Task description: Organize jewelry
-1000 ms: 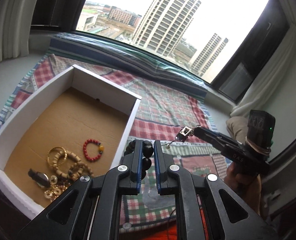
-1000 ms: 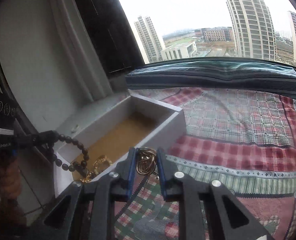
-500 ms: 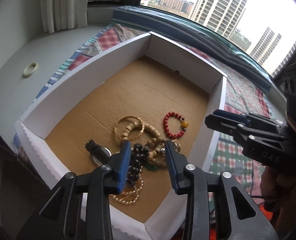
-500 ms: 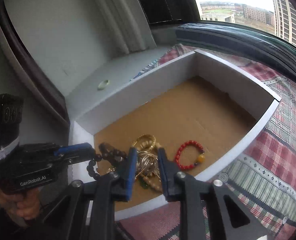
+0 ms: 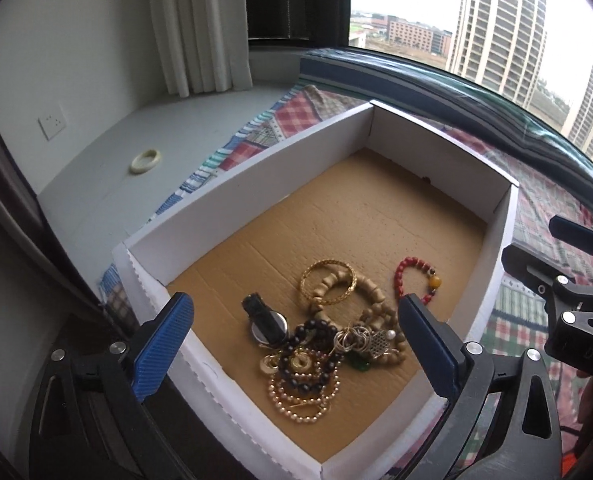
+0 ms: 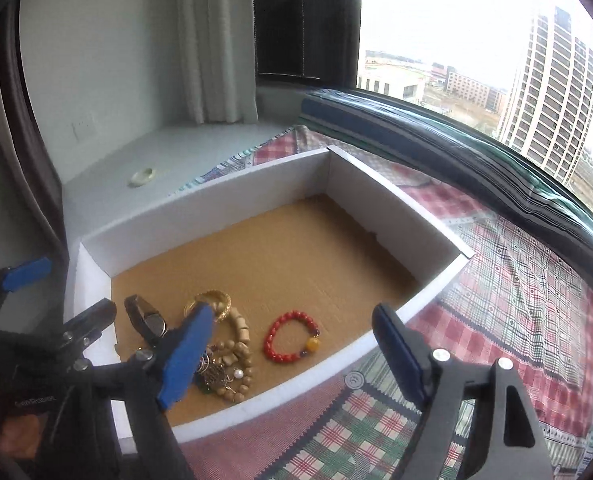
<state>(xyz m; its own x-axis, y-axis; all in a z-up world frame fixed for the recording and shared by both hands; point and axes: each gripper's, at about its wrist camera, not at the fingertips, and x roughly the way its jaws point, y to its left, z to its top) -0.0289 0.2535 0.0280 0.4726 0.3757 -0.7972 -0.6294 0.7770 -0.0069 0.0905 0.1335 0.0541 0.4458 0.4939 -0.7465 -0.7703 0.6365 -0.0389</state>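
Observation:
A white box with a brown cardboard floor holds a heap of jewelry: a dark bead bracelet, a watch, a gold bangle, wooden beads, a pearl strand, a gold ring charm cluster and a red bead bracelet. My left gripper is open and empty above the heap. My right gripper is open and empty over the box's near corner, by the red bracelet.
The box sits on a plaid cloth on a window ledge. A pale ring lies on the grey sill to the left, also in the right wrist view. Curtain and window stand behind.
Both grippers opened wide. The dark bead bracelet left my left gripper and the gold charm left my right gripper; both now lie in the heap in the box.

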